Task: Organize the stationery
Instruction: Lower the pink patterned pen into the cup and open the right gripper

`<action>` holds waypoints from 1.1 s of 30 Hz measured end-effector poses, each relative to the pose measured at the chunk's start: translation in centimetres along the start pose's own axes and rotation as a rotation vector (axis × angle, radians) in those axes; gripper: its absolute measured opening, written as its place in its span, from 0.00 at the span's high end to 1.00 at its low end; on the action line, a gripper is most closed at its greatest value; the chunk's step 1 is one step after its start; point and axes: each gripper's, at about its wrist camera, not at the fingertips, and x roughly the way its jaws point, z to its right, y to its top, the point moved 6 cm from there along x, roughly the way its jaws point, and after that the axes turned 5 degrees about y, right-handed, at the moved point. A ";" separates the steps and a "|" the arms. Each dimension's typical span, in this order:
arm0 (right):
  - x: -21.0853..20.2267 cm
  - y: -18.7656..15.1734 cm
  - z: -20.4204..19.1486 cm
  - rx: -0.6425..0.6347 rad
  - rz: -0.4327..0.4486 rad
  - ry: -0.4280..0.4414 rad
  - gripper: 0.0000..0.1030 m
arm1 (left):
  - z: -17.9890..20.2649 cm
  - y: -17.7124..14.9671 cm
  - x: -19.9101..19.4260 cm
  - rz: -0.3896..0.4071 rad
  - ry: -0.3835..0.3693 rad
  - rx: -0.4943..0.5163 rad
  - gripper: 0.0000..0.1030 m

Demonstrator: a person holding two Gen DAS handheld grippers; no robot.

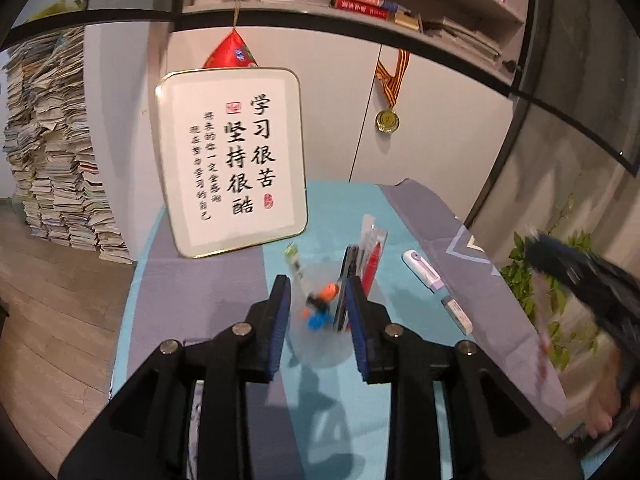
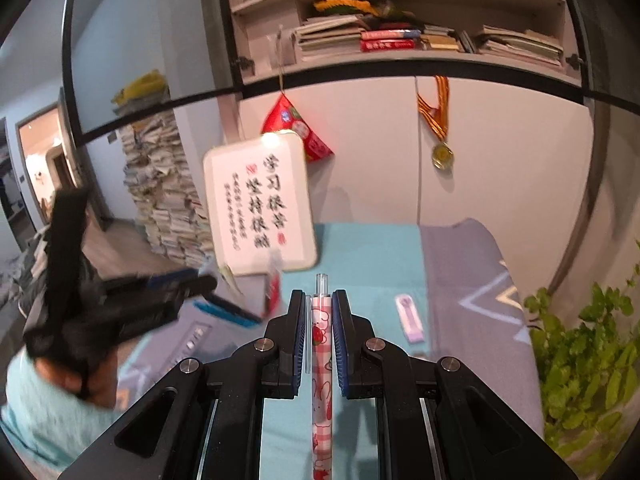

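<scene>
My right gripper is clenched on the pink pen — it runs lengthwise between the fingers — while my left gripper grips the clear cup.

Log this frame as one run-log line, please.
left claw: shut on clear cup holding pens | right claw: shut on pink pen | correction tape, eraser: on table

A white wall backs a bookshelf, with wooden floor beside stacked papers
</scene>
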 end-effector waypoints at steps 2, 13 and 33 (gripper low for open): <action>0.9 0.7 -1.0 -0.009 0.005 0.009 0.87 | -0.7 -1.2 -0.9 0.009 -0.005 -0.009 0.72; 5.8 2.7 -5.6 -0.073 -0.029 0.008 0.87 | -4.4 -6.0 0.1 -0.051 0.000 -0.023 0.72; 9.1 5.7 -7.6 -0.096 0.058 -0.019 0.87 | -6.0 -5.8 2.7 -0.034 0.057 0.001 0.66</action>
